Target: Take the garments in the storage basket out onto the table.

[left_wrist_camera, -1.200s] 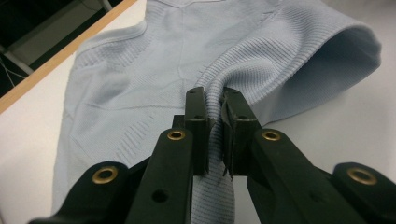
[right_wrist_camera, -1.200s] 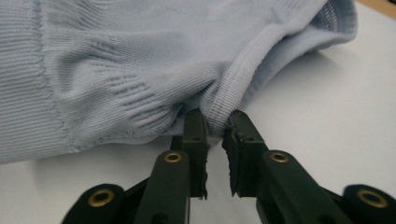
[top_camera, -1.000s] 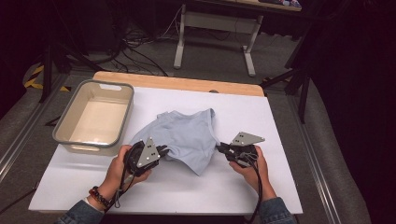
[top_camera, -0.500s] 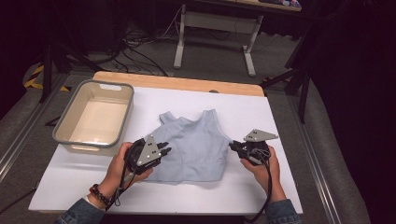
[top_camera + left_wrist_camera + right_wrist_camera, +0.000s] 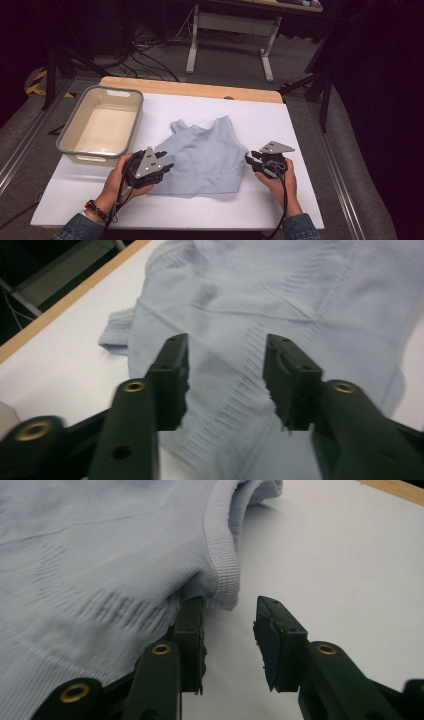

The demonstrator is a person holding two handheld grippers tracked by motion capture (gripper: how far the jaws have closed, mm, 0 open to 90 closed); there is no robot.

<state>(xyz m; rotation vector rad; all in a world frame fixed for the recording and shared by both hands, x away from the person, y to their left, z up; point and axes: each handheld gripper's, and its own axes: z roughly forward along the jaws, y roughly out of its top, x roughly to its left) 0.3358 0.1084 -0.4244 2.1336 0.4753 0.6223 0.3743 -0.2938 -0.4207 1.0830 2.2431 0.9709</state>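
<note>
White desk (image 5: 300, 130) under dim light. Left gripper (image 5: 162, 161) over the near left hem of the pale blue top (image 5: 205, 155), jaws just opened, apart, cloth beneath. Right gripper (image 5: 251, 161) at its right edge, jaws just opened, gripping nothing. Top lies flat mid-desk. Beige tub (image 5: 75, 130) far left.

The high view is lit from above: the white table (image 5: 280, 125) is bright, while the floor and room around it fall into deep shadow. The picture is soft and slightly grainy. In both gripper views the near black jaws are blurred; the top (image 5: 280, 295) looks sharper, with soft shadows.
</note>
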